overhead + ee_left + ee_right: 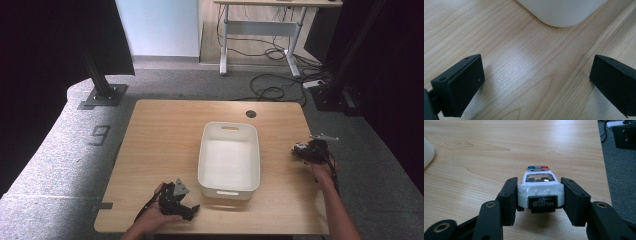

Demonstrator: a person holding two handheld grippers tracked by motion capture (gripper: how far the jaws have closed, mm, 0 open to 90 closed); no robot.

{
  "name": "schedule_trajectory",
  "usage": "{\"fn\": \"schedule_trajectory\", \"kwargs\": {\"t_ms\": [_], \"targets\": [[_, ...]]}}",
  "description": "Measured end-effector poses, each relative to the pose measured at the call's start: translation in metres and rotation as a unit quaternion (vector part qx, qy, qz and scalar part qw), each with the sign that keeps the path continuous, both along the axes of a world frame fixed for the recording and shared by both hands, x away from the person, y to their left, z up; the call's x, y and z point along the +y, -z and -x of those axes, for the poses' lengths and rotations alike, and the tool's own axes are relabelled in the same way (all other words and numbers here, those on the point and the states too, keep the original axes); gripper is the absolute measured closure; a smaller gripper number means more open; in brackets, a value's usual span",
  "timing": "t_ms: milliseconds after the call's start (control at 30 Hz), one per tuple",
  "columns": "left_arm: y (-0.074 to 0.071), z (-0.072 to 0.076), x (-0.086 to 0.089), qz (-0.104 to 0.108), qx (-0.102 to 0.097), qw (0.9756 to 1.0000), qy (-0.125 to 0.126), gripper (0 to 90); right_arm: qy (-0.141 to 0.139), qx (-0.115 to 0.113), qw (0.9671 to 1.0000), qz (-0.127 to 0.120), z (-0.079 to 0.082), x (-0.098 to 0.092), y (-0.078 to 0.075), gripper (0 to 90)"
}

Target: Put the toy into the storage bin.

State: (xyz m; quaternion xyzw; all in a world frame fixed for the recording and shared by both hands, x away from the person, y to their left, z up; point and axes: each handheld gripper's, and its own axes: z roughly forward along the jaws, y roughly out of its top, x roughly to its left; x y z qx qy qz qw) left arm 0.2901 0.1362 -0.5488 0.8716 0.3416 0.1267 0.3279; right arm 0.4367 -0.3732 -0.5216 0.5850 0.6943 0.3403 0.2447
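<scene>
At the near edge of the wooden surface [165,130], the left claw [189,210] lies low in the person's left hand [150,222], just short of the front rim. In the left gripper view its jaws stand wide apart with nothing but bare wood grain between them, and a rounded corner of the white bin [564,12] rises just beyond. The high view puts that white bin [229,159] at mid-surface, long side running front to back, its inside blank, with a handle slot in the near wall and another in the far wall.

To the right, near the surface's right edge, the right hand [325,172] holds the right claw [299,150]. The right gripper view shows what the high view leaves too small to read: a white toy police car [539,188] with a red and blue light bar, seen from the rear (a dark plate with lettering on its tail), sitting between the two pads. Both pads press its flanks, so the claw is closed on the car. Ahead of the car lies a broad run of open wood, with the right edge close by and grey carpet [621,175] past it.

Beyond the far edge, a round cable hole [251,114] marks the surface, and cables [272,90] trail across the floor toward a white desk frame [260,30].
</scene>
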Motion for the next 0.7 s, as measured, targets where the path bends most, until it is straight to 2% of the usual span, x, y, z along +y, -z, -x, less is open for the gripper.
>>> {"fn": "schedule_trajectory", "kwargs": {"t_ms": [167,433,567,700], "targets": [[0.000,0.000,0.000,0.000,0.000,1.0000,0.000,0.0,-0.003,0.015,0.9999,0.001,0.002,0.002,0.001,49.5],[0.000,0.000,0.000,0.000,0.000,1.0000,-0.001,0.0,-0.029,0.034,0.9990,0.002,0.013,0.015,0.004,49.4],[0.000,0.001,0.000,0.000,0.000,1.0000,-0.002,0.0,-0.021,0.059,0.9980,0.008,0.019,0.017,0.010,49.4],[0.000,0.001,-0.001,0.000,0.000,1.0000,-0.001,0.0,-0.022,0.066,0.9976,0.006,0.030,0.019,0.012,49.4]]}}
